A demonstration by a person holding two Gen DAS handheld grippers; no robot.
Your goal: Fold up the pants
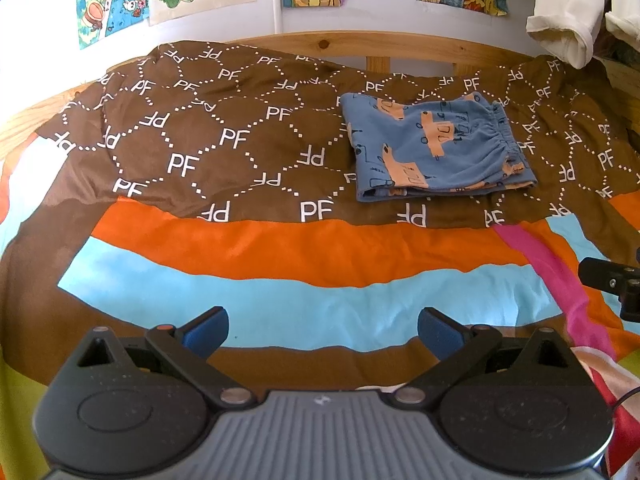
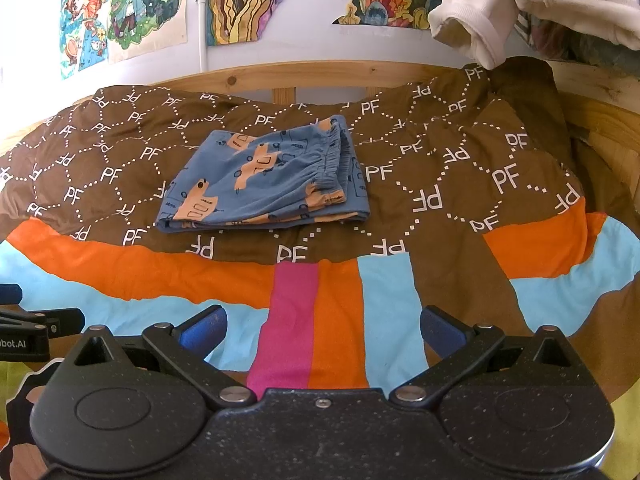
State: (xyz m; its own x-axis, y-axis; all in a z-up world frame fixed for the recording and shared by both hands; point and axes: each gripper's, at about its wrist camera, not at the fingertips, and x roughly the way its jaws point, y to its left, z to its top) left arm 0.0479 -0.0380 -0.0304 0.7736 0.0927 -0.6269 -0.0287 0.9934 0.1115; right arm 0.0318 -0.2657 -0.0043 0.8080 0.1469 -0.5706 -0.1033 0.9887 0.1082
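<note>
1. Blue cotton pants [image 1: 434, 148] printed with orange vehicles lie folded into a compact, roughly square stack, the gathered elastic waistband on the stack's right side and the layered fold edges facing the cameras.
2. That folded stack [image 2: 266, 178] rests on a brown quilt [image 1: 224, 136] patterned with white "PF" letters and dotted hexagons, spread over the far part of the bed.
3. Nearer the cameras, the bedding is a striped cover [image 1: 304, 304] in orange, light blue, brown and pink bands [image 2: 344, 312].
4. Behind the quilt runs a pale wooden bed frame [image 1: 400, 46], and above it a white wall carries colourful drawn posters [image 2: 120, 8].
5. Cream-white garments [image 2: 480, 12] hang at the upper right, their cuffs dangling just above the quilt's far corner.
6. Left gripper [image 1: 323, 330]: its black arms with blue-padded fingers [image 1: 206, 332] are spread wide, holding nothing, hovering over the striped cover well apart from the pants.
7. Right gripper [image 2: 323, 330]: its blue-padded fingers [image 2: 442, 330] likewise stand wide apart and empty, above the pink and orange bands, well short of the pants.
8. Each wrist view catches part of the other gripper at its edge, so the two sit side by side.
</note>
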